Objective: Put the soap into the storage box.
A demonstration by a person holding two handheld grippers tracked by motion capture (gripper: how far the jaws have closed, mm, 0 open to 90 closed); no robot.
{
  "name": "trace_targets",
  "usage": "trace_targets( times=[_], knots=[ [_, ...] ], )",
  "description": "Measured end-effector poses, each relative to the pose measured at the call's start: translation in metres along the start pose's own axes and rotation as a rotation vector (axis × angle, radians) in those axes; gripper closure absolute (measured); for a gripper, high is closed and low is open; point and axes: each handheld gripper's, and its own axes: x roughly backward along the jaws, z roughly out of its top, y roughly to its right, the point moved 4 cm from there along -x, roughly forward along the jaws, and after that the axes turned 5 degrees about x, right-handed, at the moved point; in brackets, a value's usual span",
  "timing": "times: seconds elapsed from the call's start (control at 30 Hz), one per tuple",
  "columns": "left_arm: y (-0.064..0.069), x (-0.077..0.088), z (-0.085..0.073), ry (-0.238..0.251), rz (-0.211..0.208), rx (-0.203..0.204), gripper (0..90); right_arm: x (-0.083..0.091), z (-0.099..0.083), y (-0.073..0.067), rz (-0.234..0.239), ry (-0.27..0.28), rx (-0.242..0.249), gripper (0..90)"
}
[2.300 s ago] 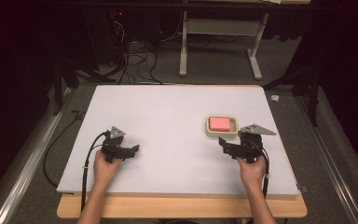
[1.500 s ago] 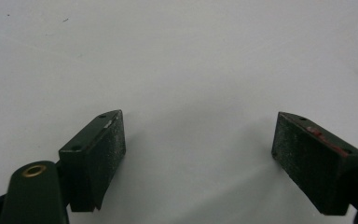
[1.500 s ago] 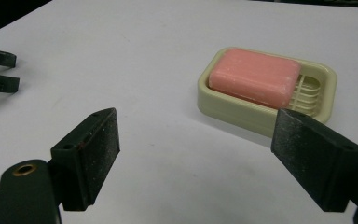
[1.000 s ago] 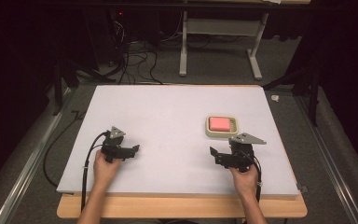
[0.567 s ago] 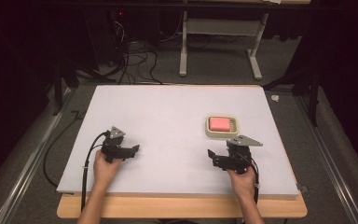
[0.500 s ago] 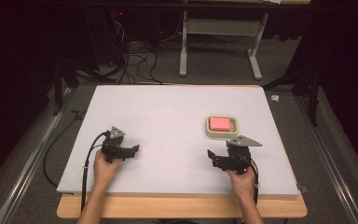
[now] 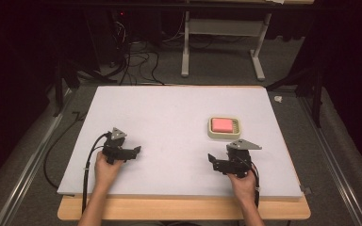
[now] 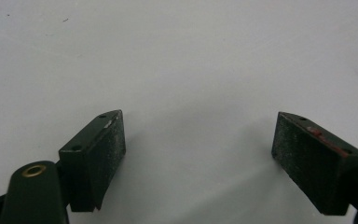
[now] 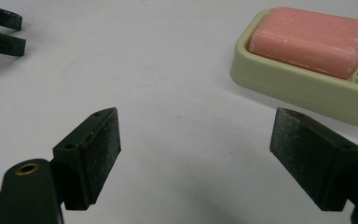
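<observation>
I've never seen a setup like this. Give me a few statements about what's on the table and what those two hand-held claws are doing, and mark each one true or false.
1. The pink soap lies in the soap dish. True.
2. The right gripper is clamped on the soap. False: its jaws stand wide apart over bare table, the dish ahead and to one side.
3. The left gripper is open and holds nothing. True.
4. The dish sits nearer the left gripper. False: in the high view it lies just beyond the right gripper, far from the left.
5. The soap dish is bright blue. False: it is pale cream.
</observation>
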Motion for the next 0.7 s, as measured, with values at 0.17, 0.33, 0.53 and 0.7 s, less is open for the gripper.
trace_targets(
  times=[0.17, 0.33, 0.53, 0.7],
  knots=[
    [0.000, 0.000, 0.000, 0.000, 0.000, 0.000, 17.9, -0.004, -0.001, -0.002, -0.009, -0.016, 0.013, 16.7],
    [0.000, 0.000, 0.000, 0.001, 0.000, 0.001, 17.9, -0.010, -0.002, -0.004, -0.014, -0.028, 0.020, 16.9],
    [0.000, 0.000, 0.000, 0.000, 0.000, 0.000, 17.9, -0.016, -0.002, -0.006, -0.016, -0.043, 0.019, 17.0],
    [0.000, 0.000, 0.000, 0.001, 0.000, 0.001, 17.9, -0.020, -0.003, -0.006, -0.020, -0.051, 0.024, 17.1]
  ],
)
